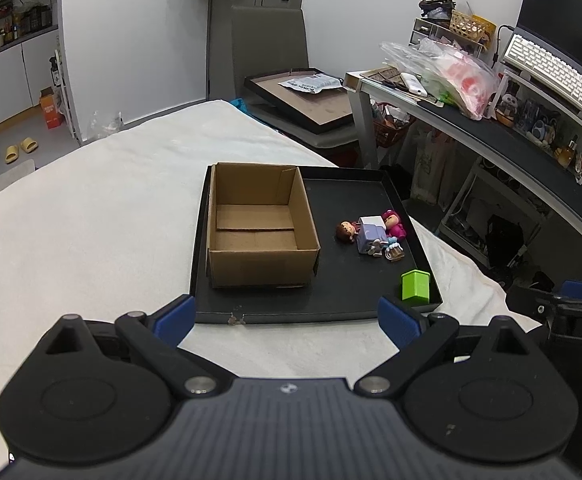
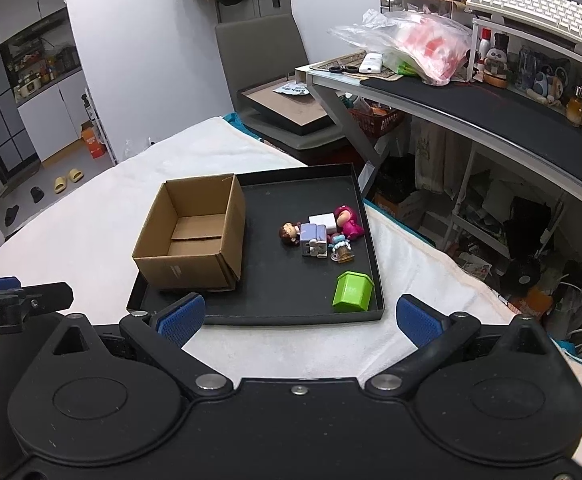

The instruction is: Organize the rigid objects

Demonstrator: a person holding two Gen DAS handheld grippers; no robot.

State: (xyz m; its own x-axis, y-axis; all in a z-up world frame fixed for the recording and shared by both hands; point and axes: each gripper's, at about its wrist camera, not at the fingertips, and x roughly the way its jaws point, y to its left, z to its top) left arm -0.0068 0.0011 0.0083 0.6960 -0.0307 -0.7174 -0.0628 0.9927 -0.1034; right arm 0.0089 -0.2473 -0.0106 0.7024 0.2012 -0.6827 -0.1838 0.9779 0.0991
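The green block [image 2: 352,291] sits at the tray's [image 2: 251,318] near right corner, nearest the right tool [image 2: 299,319]; both tools are released and empty.

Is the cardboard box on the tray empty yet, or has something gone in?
Empty. The cardboard box shows only its bare floor in both views; the toys and the green container lie outside on the black tray.

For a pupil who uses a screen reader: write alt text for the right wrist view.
An open right gripper hovers before a black tray on a white-covered surface. The tray holds an empty cardboard box at left, a cluster of small toy figures at right, and a green block nearest the camera. The left gripper's side shows at far left.
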